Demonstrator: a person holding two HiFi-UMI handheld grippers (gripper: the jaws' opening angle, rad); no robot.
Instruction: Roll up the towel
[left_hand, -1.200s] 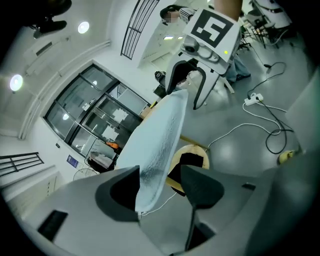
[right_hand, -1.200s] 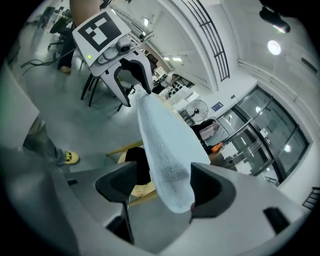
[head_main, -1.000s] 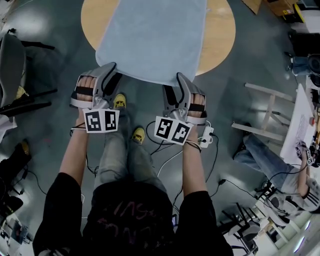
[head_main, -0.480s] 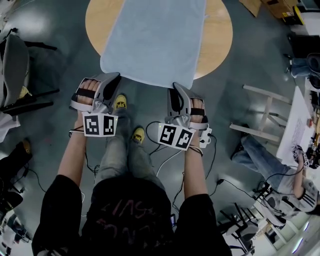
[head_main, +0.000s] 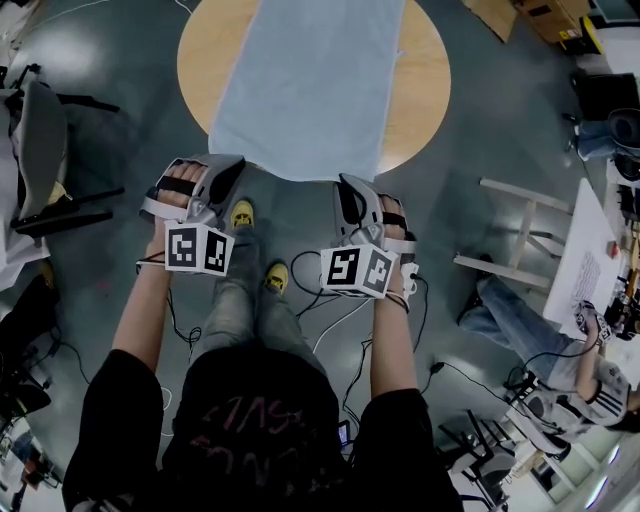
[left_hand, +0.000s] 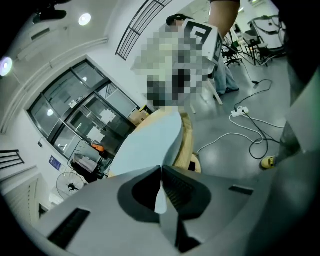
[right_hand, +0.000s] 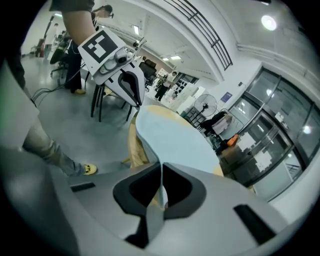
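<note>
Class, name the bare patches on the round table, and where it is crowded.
Bare wood crescents of the table flank the towel left and right. Crowded: the near edge, where left tongs and right tongs pinch its corners.

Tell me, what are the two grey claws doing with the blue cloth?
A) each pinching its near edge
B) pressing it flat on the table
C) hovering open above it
A: left gripper and right gripper have just been closing, and each now clamps the towel edge.
</note>
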